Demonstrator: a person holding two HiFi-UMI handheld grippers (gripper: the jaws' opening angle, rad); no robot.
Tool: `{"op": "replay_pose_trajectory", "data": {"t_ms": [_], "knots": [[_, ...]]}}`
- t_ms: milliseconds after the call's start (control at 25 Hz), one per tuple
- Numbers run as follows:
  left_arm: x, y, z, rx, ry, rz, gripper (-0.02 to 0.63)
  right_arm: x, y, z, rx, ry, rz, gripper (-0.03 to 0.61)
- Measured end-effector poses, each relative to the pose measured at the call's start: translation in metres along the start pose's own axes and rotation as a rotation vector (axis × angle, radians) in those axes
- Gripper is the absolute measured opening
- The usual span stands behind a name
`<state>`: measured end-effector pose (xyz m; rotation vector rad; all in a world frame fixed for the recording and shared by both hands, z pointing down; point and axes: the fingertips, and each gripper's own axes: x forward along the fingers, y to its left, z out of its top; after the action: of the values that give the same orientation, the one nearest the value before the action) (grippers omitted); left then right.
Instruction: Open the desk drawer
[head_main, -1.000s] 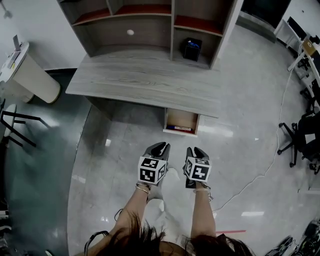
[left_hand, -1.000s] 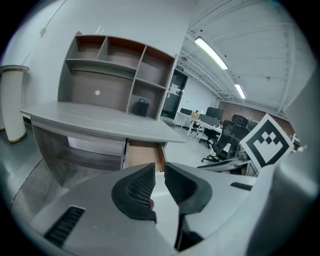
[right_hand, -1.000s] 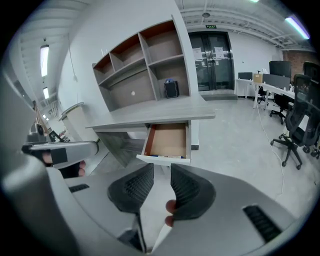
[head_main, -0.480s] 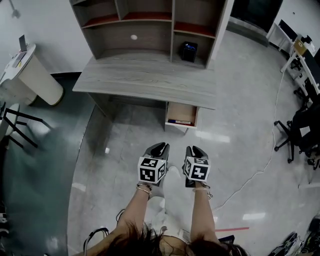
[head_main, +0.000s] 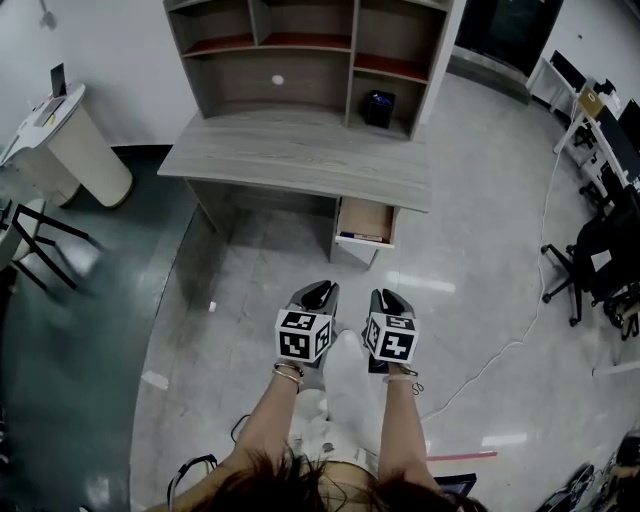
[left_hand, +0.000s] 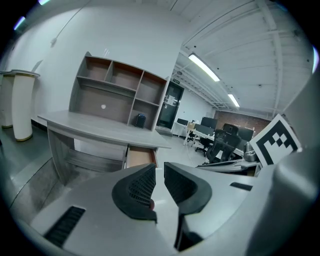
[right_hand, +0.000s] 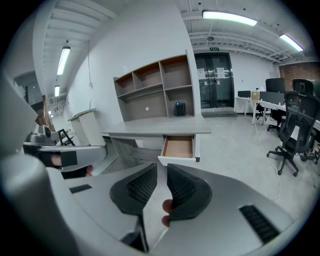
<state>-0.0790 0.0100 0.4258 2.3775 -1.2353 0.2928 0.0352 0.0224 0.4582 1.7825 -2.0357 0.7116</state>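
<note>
The grey wooden desk (head_main: 290, 155) stands ahead, and its drawer (head_main: 364, 222) under the right end is pulled out, showing a bare wooden inside. The drawer also shows in the left gripper view (left_hand: 140, 156) and the right gripper view (right_hand: 179, 147). Both grippers hang side by side in the air well short of the desk and touch nothing. My left gripper (head_main: 318, 290) (left_hand: 160, 167) has a narrow gap between its jaws and nothing in it. On my right gripper (head_main: 388, 296) (right_hand: 161, 167) the jaws are closing, a slim gap still between them, and they are empty.
A shelf unit (head_main: 300, 50) sits on the desk's back, with a small black box (head_main: 378, 107) in one bay. A white bin (head_main: 75, 150) stands at the left. Office chairs (head_main: 600, 260) and a white cable (head_main: 520, 340) on the floor are at the right.
The desk and open drawer have drawn farther off and look smaller as the person steps back. Both grippers stay side by side in front of the body.
</note>
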Motion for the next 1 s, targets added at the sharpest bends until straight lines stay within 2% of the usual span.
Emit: {"op": "replay_pose_trajectory", "data": {"t_ms": [240,600,1000], "knots": [[-0.023,-0.005,0.000,-0.001,-0.026,-0.001,0.058,-0.022,0.018,-0.007,-0.012,-0.022,0.013,0.066],[-0.043,-0.022,-0.001,0.041,-0.041,-0.032,0.055,-0.051,0.031,-0.007,-0.018,-0.053,0.019,0.058],[-0.044,-0.038,0.022,0.086,-0.077,-0.037,0.044,-0.075,0.025,0.007,-0.055,-0.086,0.034,0.046]]}}
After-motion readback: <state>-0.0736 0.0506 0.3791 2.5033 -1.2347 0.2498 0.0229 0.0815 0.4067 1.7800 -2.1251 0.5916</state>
